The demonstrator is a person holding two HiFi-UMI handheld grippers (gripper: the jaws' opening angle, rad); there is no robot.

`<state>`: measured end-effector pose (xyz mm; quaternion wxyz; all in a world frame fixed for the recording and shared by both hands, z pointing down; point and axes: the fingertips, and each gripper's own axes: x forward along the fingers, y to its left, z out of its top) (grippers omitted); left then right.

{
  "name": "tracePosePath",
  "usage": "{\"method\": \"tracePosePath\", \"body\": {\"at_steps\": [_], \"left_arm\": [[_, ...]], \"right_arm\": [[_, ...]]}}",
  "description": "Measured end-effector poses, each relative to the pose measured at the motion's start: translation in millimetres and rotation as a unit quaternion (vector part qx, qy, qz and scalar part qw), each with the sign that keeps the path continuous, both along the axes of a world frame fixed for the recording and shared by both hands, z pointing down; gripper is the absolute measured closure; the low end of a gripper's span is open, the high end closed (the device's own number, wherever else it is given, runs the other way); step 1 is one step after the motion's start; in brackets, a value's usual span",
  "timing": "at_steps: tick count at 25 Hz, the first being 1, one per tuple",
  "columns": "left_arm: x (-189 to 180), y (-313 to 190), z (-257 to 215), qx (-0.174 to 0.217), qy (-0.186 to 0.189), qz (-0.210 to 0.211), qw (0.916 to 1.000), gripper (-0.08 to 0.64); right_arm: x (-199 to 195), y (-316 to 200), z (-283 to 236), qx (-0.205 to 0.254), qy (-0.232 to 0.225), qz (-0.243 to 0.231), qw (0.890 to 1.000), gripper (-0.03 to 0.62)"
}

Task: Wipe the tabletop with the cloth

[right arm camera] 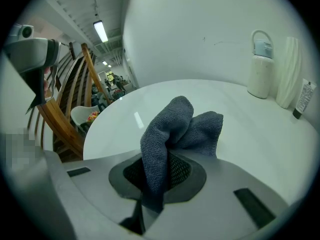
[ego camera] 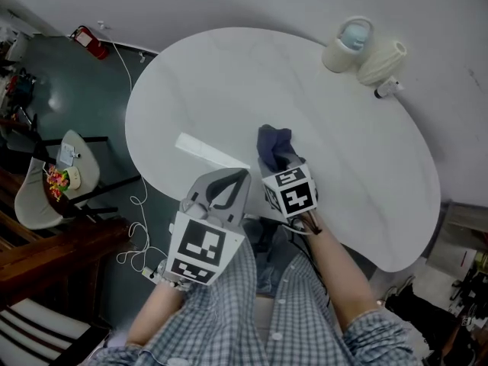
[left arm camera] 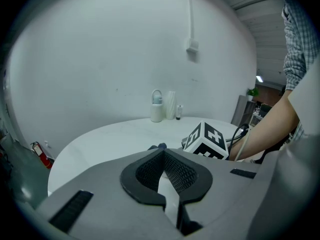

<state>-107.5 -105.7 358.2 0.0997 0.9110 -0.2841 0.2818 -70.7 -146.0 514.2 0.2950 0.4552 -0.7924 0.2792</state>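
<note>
While the R gripper point(right arm camera: 160, 173) pinches the bunched grey cloth point(right arm camera: 176, 126) over the near edge of the tabletop point(ego camera: 229, 82) and the L gripper point(left arm camera: 164, 170) hangs beside it, jaws together & empty, wiping seems barely begun, w/ most of the surface left.

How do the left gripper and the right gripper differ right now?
The right gripper has its fingers shut on the dark cloth; the left gripper has its fingers together on nothing. The right gripper reaches farther over the tabletop than the left gripper. Both carry a marker cube.
</note>
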Motion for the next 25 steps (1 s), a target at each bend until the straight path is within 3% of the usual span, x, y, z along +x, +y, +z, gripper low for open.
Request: {"method": "tracePosePath", "body": {"at_steps": [12,25], "left_arm": [[15,0,0,0.003,0.004,0.014,0.9999,0.557],[62,-11,-5,0.004,0.008,0.036,0.9993,0.557]], "right_arm": [[16,-13,0,0.000,-0.009,0.019,1.000,0.552],[89,-32,-2,-0.008,-0.020,0.079,0.997,0.552]]}}
